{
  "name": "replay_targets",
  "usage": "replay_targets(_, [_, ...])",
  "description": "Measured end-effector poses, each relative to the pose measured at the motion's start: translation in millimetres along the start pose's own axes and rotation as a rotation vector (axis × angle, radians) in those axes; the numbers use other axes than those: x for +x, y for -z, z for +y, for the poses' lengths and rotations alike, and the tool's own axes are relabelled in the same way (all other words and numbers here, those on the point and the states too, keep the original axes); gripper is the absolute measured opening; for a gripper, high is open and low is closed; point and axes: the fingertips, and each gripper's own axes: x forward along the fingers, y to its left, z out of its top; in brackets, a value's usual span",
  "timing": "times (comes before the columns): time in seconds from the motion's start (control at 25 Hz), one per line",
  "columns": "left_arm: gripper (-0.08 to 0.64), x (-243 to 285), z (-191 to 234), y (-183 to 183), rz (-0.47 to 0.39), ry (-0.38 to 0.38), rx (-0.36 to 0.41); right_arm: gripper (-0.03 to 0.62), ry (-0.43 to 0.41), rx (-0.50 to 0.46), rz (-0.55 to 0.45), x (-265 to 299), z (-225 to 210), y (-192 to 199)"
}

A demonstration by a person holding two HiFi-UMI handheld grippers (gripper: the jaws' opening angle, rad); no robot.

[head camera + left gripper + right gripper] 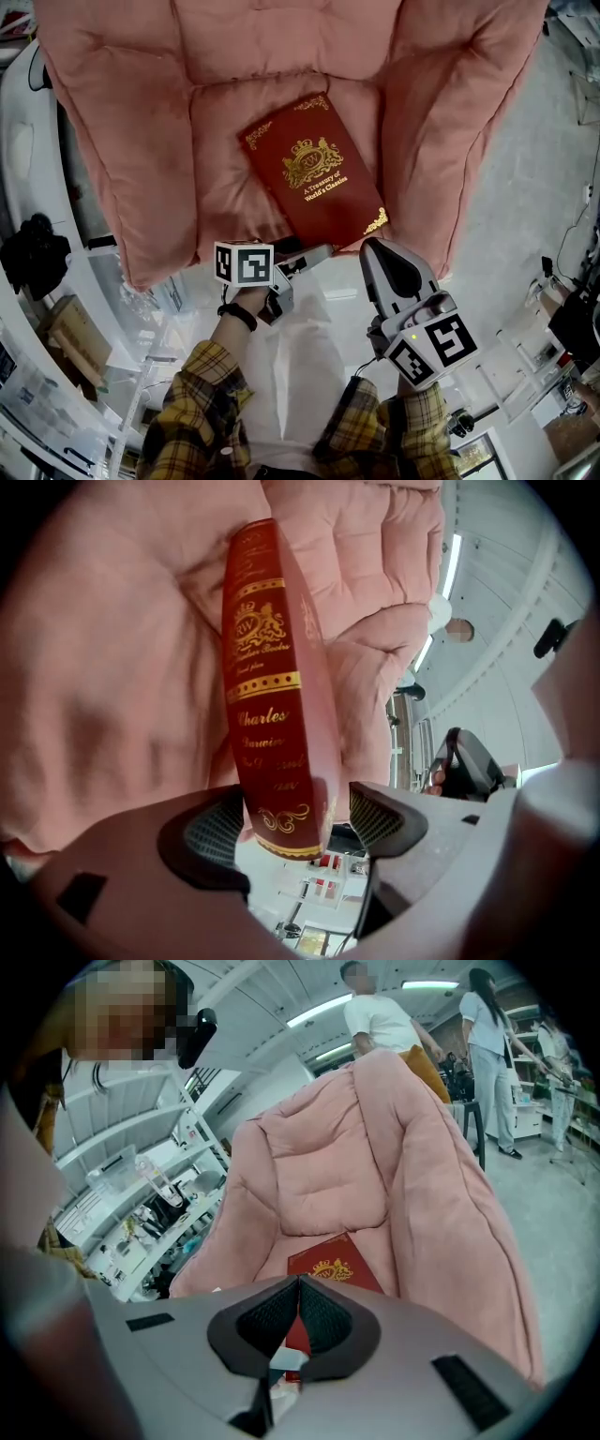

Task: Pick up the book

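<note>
A dark red book (314, 169) with a gold crest and the cover line "A Treasury of World's Classics" lies face up and at a slant on the seat of a pink cushioned chair (122, 141), one gilt corner pointing at the seat's front edge. The left gripper (317, 254) reaches in at that front edge. In its own view its jaws stand apart on either side of the lower end of the book's (272, 714) spine, with a gap showing at one pad (375, 817), and the spine reads "Charles Darwin". The right gripper (380, 248) hangs just off the seat's front edge near the book's gilt corner. Its jaws are pressed together with nothing between them (298, 1312). Plaid sleeves (202, 403) cover both forearms. Two people (384, 1021) stand behind the chair's back.
</note>
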Motion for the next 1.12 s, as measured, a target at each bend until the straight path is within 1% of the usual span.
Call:
replay_targets(0.16, [0.343, 3, 0, -9, -0.036, -0.015, -0.007, 0.018, 0.003, 0.002, 0.001, -2, -6, -3])
replay_targets(0.24, [0.291, 1, 1, -13, -0.048, -0.029, -0.008, 0.018, 0.002, 0.001, 0.003, -1, -6, -4])
replay_targets(0.6, [0.265, -10, 1, -21, -0.086, -0.050, -0.019, 0.018, -0.012, -0.004, 0.004, 6, -4, -10])
replay_targets(0.8, [0.259, -17, -7, -23, -0.113, -0.043, -0.042, 0.018, -0.020, -0.019, 0.002, 2, 1, -17])
replay_targets(0.96, [0.256, -25, -18, -26, -0.157, -0.021, -0.069, 0.018, -0.025, -0.036, -0.001, -4, 5, -24])
replay_targets(1.12, [0.252, -34, -24, -27, -0.184, -0.019, -0.080, 0.018, -0.033, -0.044, -0.003, -7, 12, -29])
